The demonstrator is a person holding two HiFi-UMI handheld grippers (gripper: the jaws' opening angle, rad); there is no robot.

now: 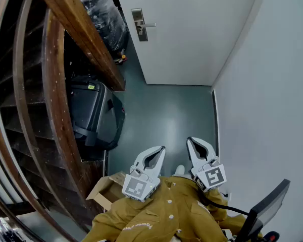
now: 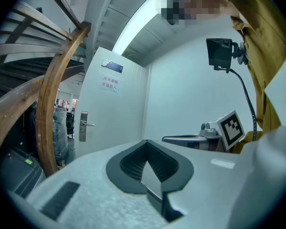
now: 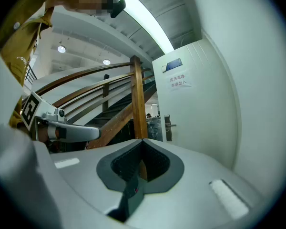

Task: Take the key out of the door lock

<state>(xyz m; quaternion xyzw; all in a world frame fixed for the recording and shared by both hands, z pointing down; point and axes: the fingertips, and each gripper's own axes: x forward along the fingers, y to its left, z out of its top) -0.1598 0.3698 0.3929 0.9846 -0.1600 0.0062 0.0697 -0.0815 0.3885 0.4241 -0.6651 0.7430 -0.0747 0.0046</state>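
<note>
Right now you hold both grippers low and close to your chest, well apart from the door (image 1: 192, 29). Your left gripper (image 1: 162, 149) has its jaws pressed together with nothing between them. Your right gripper (image 1: 190, 140) is likewise fully closed and empty. The two sit side by side, with their tips pointing toward the door.

The door lock (image 1: 138, 23) is a metal plate with a lever handle (image 1: 149, 25), set at the door's left edge. The key is too small to make out on that plate from where you stand, in any view. A paper notice (image 2: 110, 83) hangs on the upper part of the door, and a small blue sign (image 2: 112, 67) sits just above it.

To your left a curved wooden stair rail (image 1: 55, 100) sweeps past. A dark grey container (image 1: 93, 116) stands on the floor (image 1: 166, 110) against the stair's edge, and an open cardboard box (image 1: 107, 190) lies nearer to you. A plain white wall (image 1: 272, 110) runs along your right, meeting the door's right edge.
</note>
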